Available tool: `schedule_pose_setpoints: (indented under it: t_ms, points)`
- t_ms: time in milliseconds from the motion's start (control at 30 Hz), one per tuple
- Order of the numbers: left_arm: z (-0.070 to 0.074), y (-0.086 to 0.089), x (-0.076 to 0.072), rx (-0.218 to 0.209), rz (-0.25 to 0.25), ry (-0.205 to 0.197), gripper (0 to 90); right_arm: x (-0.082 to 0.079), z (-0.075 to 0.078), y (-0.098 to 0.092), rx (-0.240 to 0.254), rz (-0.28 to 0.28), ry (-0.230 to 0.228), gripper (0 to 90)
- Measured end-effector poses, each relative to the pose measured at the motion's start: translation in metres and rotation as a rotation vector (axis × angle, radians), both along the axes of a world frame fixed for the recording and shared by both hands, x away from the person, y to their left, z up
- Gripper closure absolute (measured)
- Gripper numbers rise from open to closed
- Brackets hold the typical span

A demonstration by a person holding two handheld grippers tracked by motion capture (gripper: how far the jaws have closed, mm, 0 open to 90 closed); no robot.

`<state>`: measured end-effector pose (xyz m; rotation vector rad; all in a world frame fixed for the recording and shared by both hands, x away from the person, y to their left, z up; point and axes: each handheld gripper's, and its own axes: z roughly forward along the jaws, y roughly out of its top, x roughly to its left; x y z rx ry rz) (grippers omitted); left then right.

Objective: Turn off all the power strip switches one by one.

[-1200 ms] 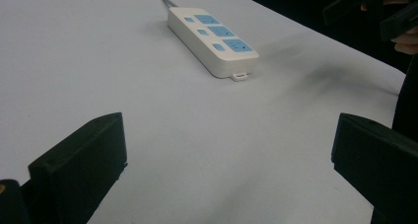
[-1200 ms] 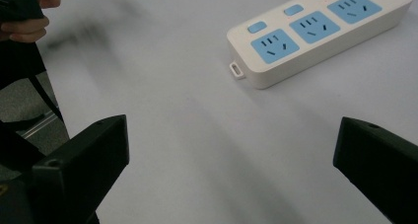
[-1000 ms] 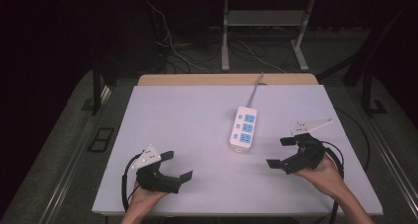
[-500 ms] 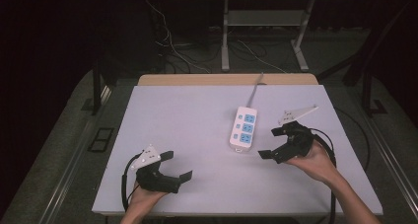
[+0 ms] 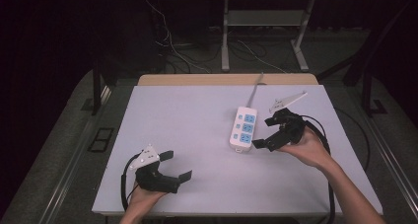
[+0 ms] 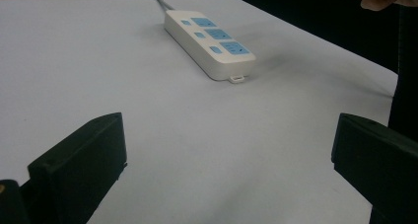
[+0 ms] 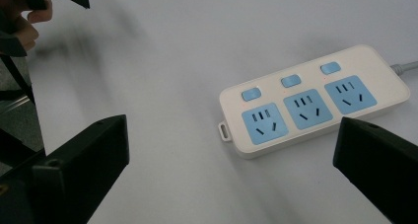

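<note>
Jaws wide apart on both grippers, nothing held in either. Right gripper (image 5: 268, 131) sits right of centre in the high view, held in the person's right hand (image 5: 308, 147), its tips just beside the near right corner of the white power strip (image 5: 243, 129); contact can't be told from that view. Right gripper view puts the power strip (image 7: 315, 99) between the two black jaws, right of centre, not touched by either: three blue sockets, three blue switches, a small tab at its left end, grey cord leaving at the right edge. Some motion blur across that view.

Left gripper (image 5: 175, 166) is at lower left of the high view, resting low on the white table (image 5: 187, 115), well apart from the power strip, grey plate on top, cable looped at its left. Left gripper view shows the power strip (image 6: 209, 43) in the upper middle, far beyond the jaws, cord running off the top. Power strip lies flat, upper right of the table's middle, long axis running away from the person.
</note>
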<state>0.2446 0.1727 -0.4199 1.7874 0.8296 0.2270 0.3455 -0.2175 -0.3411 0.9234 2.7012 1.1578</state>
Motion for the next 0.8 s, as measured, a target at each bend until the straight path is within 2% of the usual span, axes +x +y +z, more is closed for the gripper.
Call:
schedule_pose_setpoints:
  t_ms: [367, 600, 800]
  points:
    - [0.0, 0.001, 0.0, -0.011, 0.015, -0.002, 0.0, 0.015, 0.0, 0.009, -0.019, -0.005, 0.009, 0.5]
    - [0.0, 0.001, 0.0, -0.009, 0.011, -0.001, 0.0, 0.027, -0.006, 0.015, -0.003, -0.028, 0.019, 0.4]
    - [0.0, 0.001, 0.001, -0.015, 0.012, -0.001, 0.0, 0.034, -0.012, 0.023, -0.01, -0.032, 0.031, 0.4]
